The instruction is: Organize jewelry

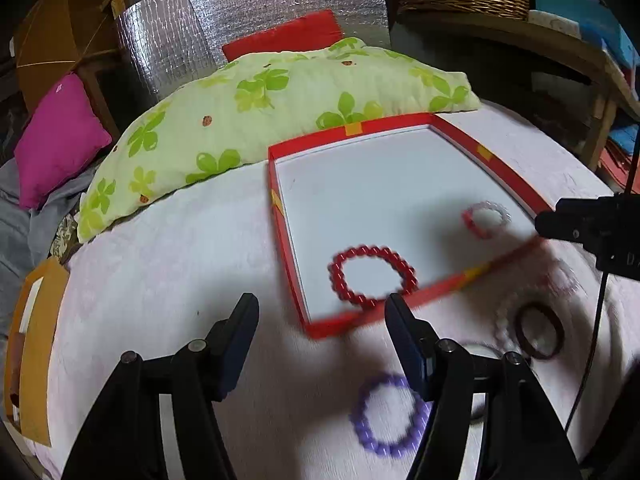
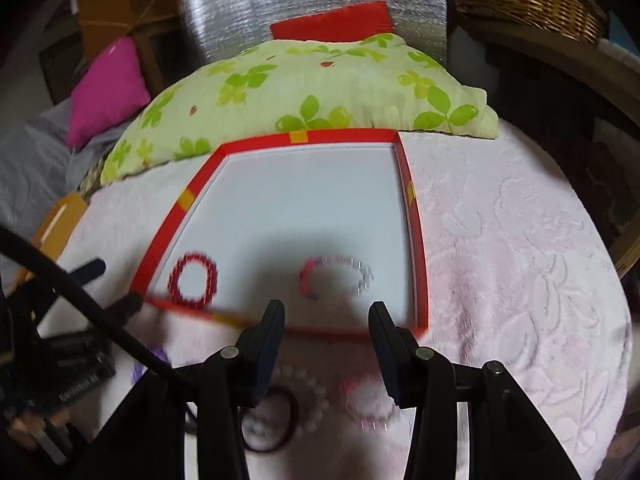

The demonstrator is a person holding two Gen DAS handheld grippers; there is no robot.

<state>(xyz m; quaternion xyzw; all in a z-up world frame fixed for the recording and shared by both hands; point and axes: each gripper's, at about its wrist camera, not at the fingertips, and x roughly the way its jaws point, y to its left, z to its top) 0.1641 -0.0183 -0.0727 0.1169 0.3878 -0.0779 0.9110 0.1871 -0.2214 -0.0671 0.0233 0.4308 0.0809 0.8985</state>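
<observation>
Red beaded bracelet and a pink-and-clear one already lie in your red-rimmed box — likely the collection tray. Both your left gripper and right gripper gape, holding nothing; the purple bracelet waits outside on the blanket.

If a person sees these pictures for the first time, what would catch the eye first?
Probably the shallow red-rimmed box with a white floor on the pale pink blanket, holding a dark red beaded bracelet and a pink-and-clear beaded bracelet. Behind it lies a green leaf-patterned pillow.
</observation>
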